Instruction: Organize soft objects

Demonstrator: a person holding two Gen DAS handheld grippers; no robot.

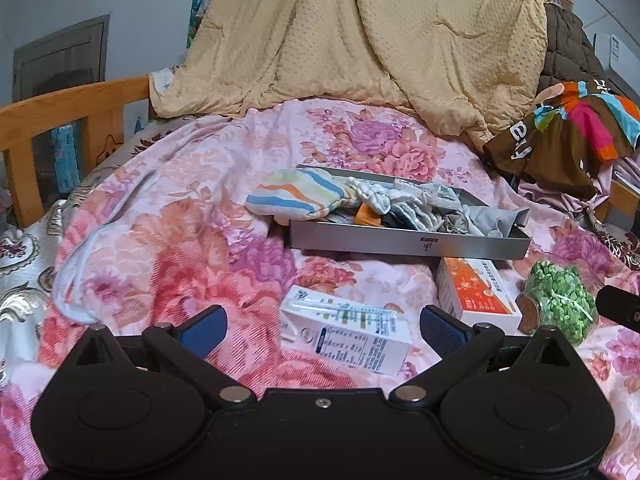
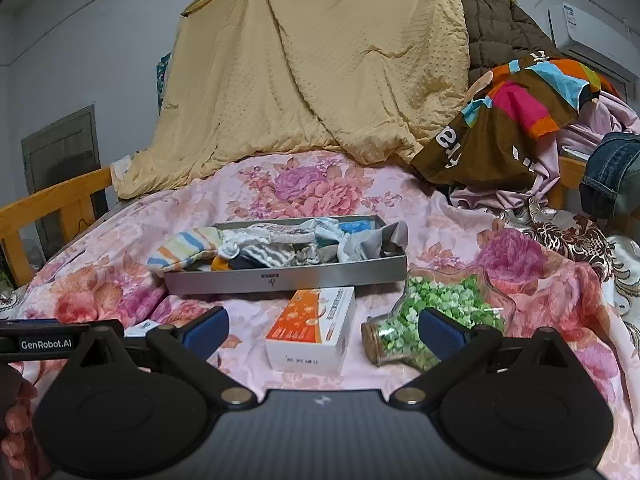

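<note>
Hovering low over the floral bedspread [image 1: 168,208], the left tool [image 1: 323,330] is pointing level toward the far end of the bed, and the right tool [image 2: 323,330] is hanging beside it at the same height and heading. At the lower left edge of the right wrist view, fingertips of the person's hand [image 2: 14,420] are showing next to the left tool's black body.

Ahead of both tools a shallow metal tray [image 1: 408,240] is lying on the bedspread, holding a heap of socks and small cloths [image 1: 416,208]; a striped sock [image 1: 296,196] is spilling over its left rim onto the bed.

Both tools are standing spread wide, gripping nothing and touching nothing. Between the left tool's blue pads a white carton [image 1: 348,330] is lying flat, just ahead of them. An orange-and-white box [image 2: 312,330] is lying between the right tool's pads and the tray, and a corked glass bottle of green paper stars [image 2: 432,320] is lying on its side partly behind the right pad.
</note>
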